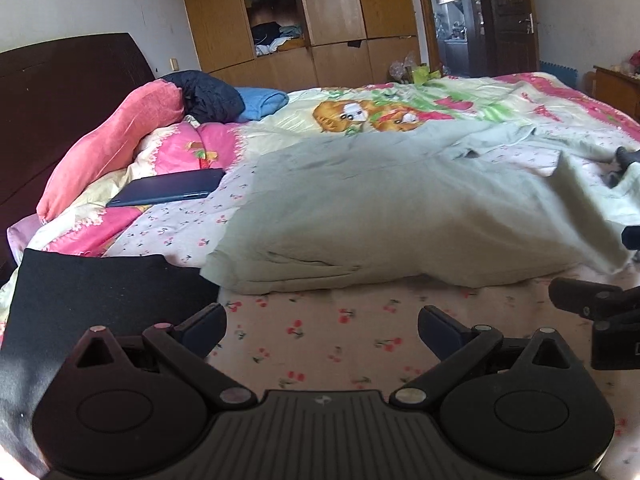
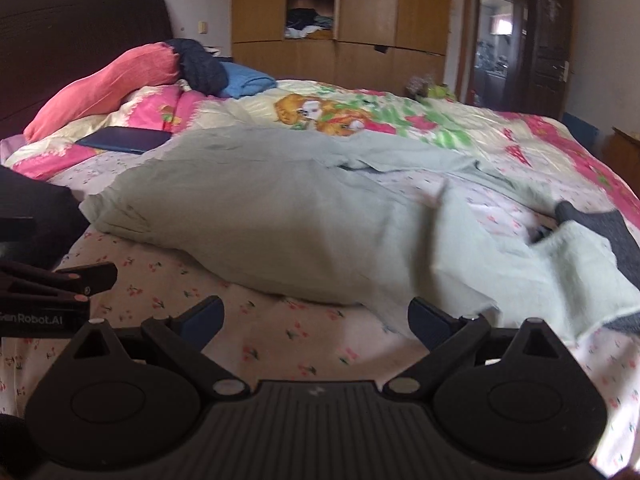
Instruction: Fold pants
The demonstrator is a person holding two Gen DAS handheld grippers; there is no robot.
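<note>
Both my left gripper [image 1: 322, 330] and right gripper [image 2: 316, 320] gape empty; pants [image 2: 280, 220] lie crosswise ahead, nearer my right fingers [image 2: 430, 322].

At my ten o'clock a dark tablet [image 1: 168, 191] lies beside the pink pillow [image 1: 116, 142]; wooden wardrobe [image 1: 332, 12] at twelve.

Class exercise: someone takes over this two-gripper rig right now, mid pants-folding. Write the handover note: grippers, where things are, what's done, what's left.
Left gripper: open, empty, above the cherry-print sheet.
Right gripper: open, empty, its right finger beside the cloth's edge.
Pale green pants: spread across the bed, one leg rumpled at right, over a dark grey garment.
Done: no neat fold visible.
Left: flatten, align legs, fold.
</note>
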